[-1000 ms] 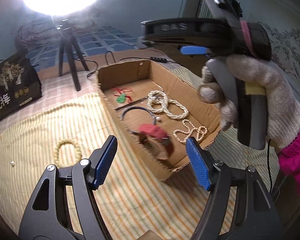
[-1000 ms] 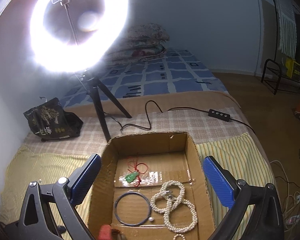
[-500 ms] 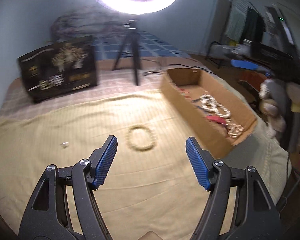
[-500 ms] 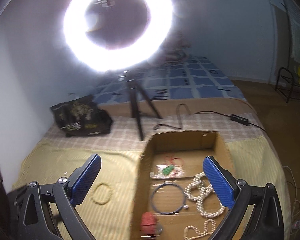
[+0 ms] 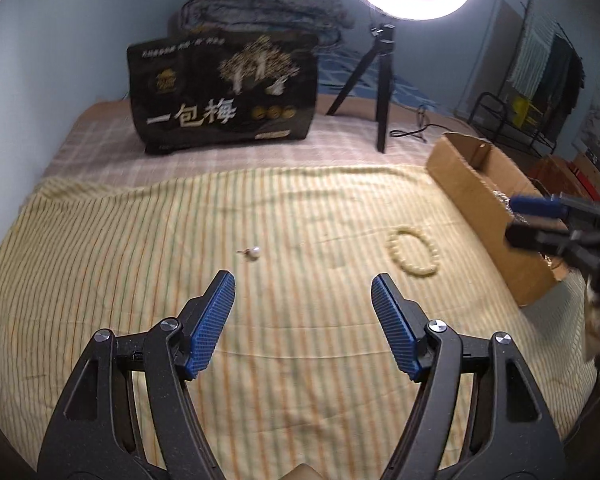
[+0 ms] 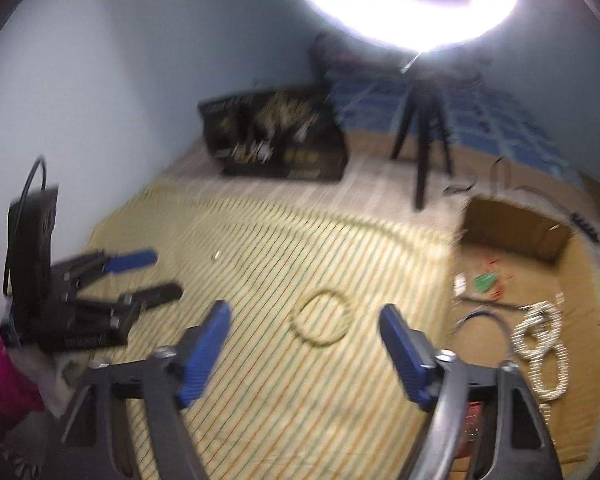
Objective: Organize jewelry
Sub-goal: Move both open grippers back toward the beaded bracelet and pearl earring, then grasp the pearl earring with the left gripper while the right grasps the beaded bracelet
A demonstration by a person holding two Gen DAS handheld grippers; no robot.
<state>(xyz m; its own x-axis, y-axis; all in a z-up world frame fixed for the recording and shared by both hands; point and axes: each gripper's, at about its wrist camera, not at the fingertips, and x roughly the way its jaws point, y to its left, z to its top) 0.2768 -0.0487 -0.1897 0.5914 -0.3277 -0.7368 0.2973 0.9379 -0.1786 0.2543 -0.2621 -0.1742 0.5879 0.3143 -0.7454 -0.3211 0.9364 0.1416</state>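
Note:
A cream bead bracelet (image 5: 413, 254) lies on the striped yellow cloth, ahead and right of my open, empty left gripper (image 5: 303, 297). A small pearl earring (image 5: 253, 253) lies ahead and slightly left of it. In the right wrist view the bracelet (image 6: 320, 323) sits just ahead between the fingers of my open, empty right gripper (image 6: 305, 328). The cardboard box (image 6: 540, 264) at right holds white pearl strands (image 6: 540, 344), a dark hoop (image 6: 484, 320) and a green pendant on red cord (image 6: 485, 280). The left gripper shows at the left in that view (image 6: 140, 276).
A black printed bag (image 5: 224, 96) stands at the back of the bed. A ring light on a black tripod (image 5: 382, 76) stands behind the box (image 5: 488, 208), with a cable beside it. The right gripper shows at the right edge (image 5: 548, 220). A wall runs along the left.
Both grippers have swung left, away from the box and toward the bracelet and earring on the cloth. The right gripper has dropped lower, with the bracelet now between its fingers' line.

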